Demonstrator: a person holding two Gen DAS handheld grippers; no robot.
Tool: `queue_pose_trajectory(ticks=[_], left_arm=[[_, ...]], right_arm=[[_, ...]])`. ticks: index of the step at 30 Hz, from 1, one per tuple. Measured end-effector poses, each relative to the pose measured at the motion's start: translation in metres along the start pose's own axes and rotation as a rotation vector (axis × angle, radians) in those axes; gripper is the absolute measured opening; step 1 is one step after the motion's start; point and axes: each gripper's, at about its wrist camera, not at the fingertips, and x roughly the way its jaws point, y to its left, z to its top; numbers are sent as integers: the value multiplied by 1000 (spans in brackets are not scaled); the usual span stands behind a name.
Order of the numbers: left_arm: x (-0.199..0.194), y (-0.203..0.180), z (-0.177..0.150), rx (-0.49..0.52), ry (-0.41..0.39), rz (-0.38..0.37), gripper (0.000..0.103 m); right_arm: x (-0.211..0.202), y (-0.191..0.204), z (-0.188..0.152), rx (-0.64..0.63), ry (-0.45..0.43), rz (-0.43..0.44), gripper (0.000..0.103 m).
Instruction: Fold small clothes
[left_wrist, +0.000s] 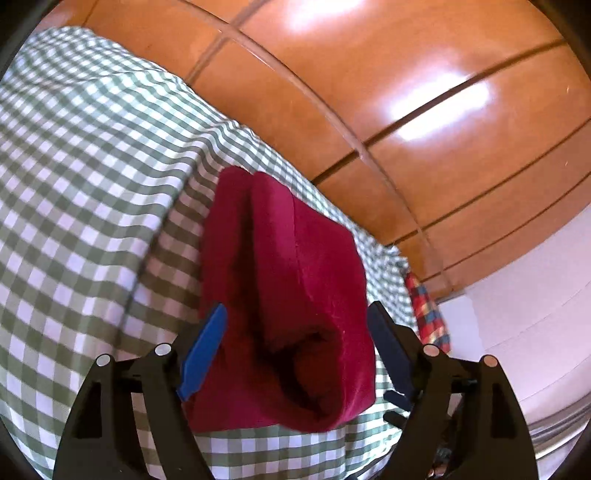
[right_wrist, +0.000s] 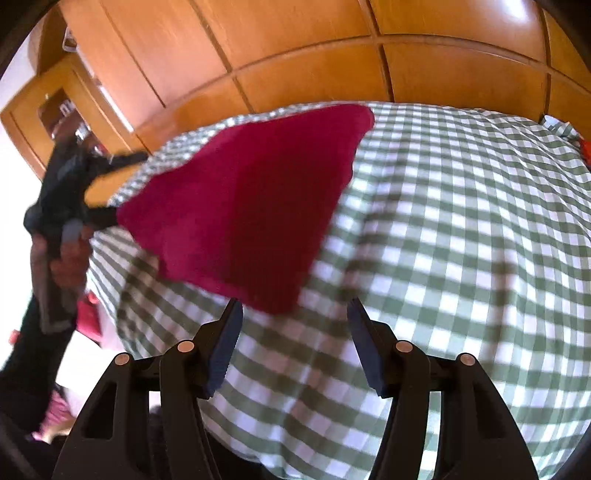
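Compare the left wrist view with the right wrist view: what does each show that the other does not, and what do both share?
Left wrist only: a red plaid cloth at the bed's edge, and the folded opening of the red garment between open jaws. Right wrist only: the person's hand holding the other gripper, and a glass-fronted cabinet. Both: the red garment, the green checked bedcover and the wooden wardrobe.

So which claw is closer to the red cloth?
Left. The left claw sits open around the red cloth, one finger on each side. The right claw is open too, just short of its near edge.
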Motion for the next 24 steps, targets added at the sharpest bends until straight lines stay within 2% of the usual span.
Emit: queue_pose_trajectory(ticks=[3, 6, 8, 9, 10, 11, 12, 15, 18, 22, 24], left_arm=[[16, -4, 1, 11, 46, 33, 78], [32, -5, 2, 15, 89, 59, 71], [40, -8, 4, 21, 123, 69, 45], [43, -11, 4, 36, 133, 80, 39], [42, -14, 3, 56, 127, 96, 33], [39, -19, 2, 89, 112, 113, 24], [33, -24, 0, 117, 90, 120, 24], [15, -31, -7, 169, 45, 150, 21], [7, -18, -17, 150, 41, 179, 20], [30, 18, -40, 100, 104, 273, 21], [29, 19, -42, 93, 83, 260, 21]], right_arm=[[15, 15, -9, -33, 0, -13, 58], [28, 23, -8, -57, -10, -35, 58], [39, 25, -4, -65, -12, -58, 56], [43, 24, 0, -63, -22, -69, 42], [42, 24, 2, -60, -24, -71, 34], [42, 24, 4, -53, -29, -74, 30], [39, 24, 5, -52, -42, -71, 25], [30, 29, -2, -104, -50, -71, 17], [30, 34, -11, -137, -30, -51, 16], [46, 35, -18, -157, 16, -88, 15], [45, 34, -16, -152, 29, -78, 15]])
